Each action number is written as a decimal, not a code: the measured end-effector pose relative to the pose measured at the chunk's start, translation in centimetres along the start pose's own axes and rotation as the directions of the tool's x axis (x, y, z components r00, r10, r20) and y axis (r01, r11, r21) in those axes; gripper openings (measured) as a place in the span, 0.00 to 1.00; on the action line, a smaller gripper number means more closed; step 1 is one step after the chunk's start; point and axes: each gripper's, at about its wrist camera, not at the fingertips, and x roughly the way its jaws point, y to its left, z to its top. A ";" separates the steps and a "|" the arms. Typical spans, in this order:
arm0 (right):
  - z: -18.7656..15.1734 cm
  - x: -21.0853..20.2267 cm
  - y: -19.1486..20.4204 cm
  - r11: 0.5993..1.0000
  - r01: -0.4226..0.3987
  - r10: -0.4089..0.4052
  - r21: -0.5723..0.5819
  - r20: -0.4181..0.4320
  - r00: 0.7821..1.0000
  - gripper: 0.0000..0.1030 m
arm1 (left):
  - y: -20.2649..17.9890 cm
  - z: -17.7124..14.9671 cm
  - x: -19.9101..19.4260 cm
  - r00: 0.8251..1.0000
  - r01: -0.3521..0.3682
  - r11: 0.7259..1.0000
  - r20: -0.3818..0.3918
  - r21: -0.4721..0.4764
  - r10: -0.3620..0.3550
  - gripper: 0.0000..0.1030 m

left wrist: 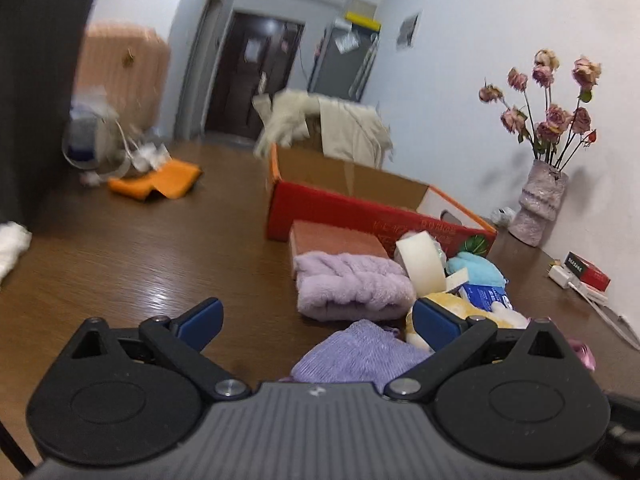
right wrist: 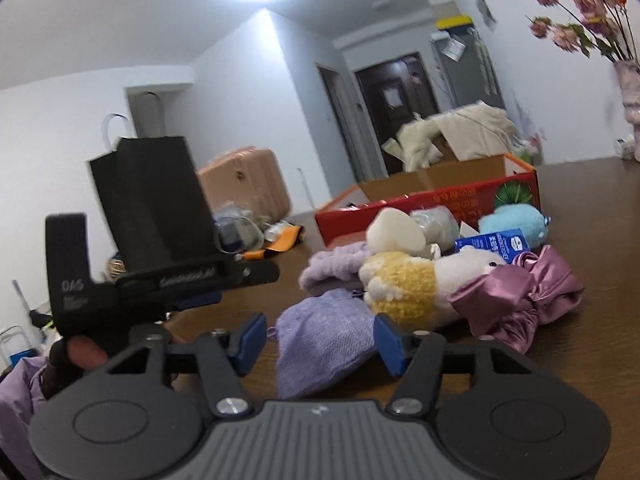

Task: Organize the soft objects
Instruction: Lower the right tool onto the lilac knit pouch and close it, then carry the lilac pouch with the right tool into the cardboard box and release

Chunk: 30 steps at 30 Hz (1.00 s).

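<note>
Lilac knit cloth [right wrist: 324,344] lies on the brown counter [left wrist: 140,248] between the blue pads of my right claw [right wrist: 316,340], whose jaws stand partly apart and do not visibly press it. My left claw [left wrist: 316,320] gapes wide, gripping nothing. Sorting has barely begun, I judge: the red cardboard box [left wrist: 360,208] looks unfilled, while the fuzzy mauve bundle [left wrist: 352,284], yellow-and-white plush [right wrist: 416,284], blue plush [right wrist: 512,220] and pink satin pouch [right wrist: 520,296] sit heaped beside it with tape roll [left wrist: 420,260] and carton [right wrist: 496,244].

Left tongs [left wrist: 318,320] spread wide; right tongs [right wrist: 318,340] half-spread.
</note>
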 end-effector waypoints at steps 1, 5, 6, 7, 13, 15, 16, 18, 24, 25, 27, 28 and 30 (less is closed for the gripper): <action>0.2 0.8 0.1 1.000 0.011 -0.010 0.011 -0.021 1.000 0.57 | 0.1 0.2 0.8 0.999 0.014 1.000 -0.041 -0.017 -0.015 0.99; 0.7 3.7 0.1 0.997 0.080 -0.080 -0.003 -0.091 0.993 0.55 | 0.3 -0.4 2.6 0.992 0.008 1.000 -0.122 -0.019 -0.011 0.84; 0.6 4.0 0.0 0.996 0.084 -0.084 -0.006 -0.103 0.991 0.52 | 0.3 -0.5 2.6 0.991 0.030 0.999 -0.132 -0.013 -0.032 0.73; 0.6 4.2 -0.2 0.997 0.078 -0.079 -0.013 -0.112 0.991 0.52 | 0.3 -0.6 2.5 0.989 0.053 0.999 -0.134 -0.010 -0.054 0.67; 0.7 3.2 -0.6 0.992 0.066 -0.080 -0.104 -0.134 0.988 0.52 | -1.0 -2.6 -0.3 0.987 0.068 0.998 -0.149 0.002 -0.067 0.28; 0.6 2.4 -0.8 0.989 0.098 -0.112 -0.115 -0.120 0.986 0.54 | -1.8 -3.7 -2.3 0.991 0.048 0.999 -0.127 -0.004 -0.048 0.26; 0.5 2.0 -1.0 0.988 0.107 -0.121 -0.114 -0.120 0.985 0.56 | -2.1 -4.3 -3.3 0.993 0.043 0.999 -0.108 0.000 -0.043 0.26; 0.3 1.1 -1.4 0.991 0.098 -0.109 -0.090 -0.124 0.986 0.57 | -2.8 -5.1 -4.5 0.996 0.019 1.000 -0.082 0.012 -0.018 0.26; -0.5 -0.9 -1.8 0.999 0.036 -0.040 -0.036 -0.113 0.993 0.57 | -3.5 -6.3 -6.9 1.000 -0.013 0.998 -0.006 0.068 0.014 0.63; -0.7 -0.9 -1.8 0.999 0.028 -0.033 -0.041 -0.116 0.993 0.56 | -3.4 -6.2 -7.0 1.000 -0.004 0.998 -0.011 0.068 0.005 0.63; -0.9 -0.6 -1.6 0.998 0.023 -0.030 -0.055 -0.135 0.990 0.49 | -3.4 -6.4 -6.8 0.999 0.025 0.998 -0.039 0.062 -0.022 0.62; -1.0 -0.4 -1.5 0.998 0.021 -0.030 -0.059 -0.147 0.989 0.44 | -3.4 -6.5 -6.6 0.998 0.029 0.998 -0.057 0.058 -0.026 0.59; -1.2 -0.1 -1.4 0.998 0.012 -0.023 -0.066 -0.161 0.987 0.36 | -3.4 -6.6 -6.1 0.995 0.052 0.998 -0.090 0.045 -0.048 0.33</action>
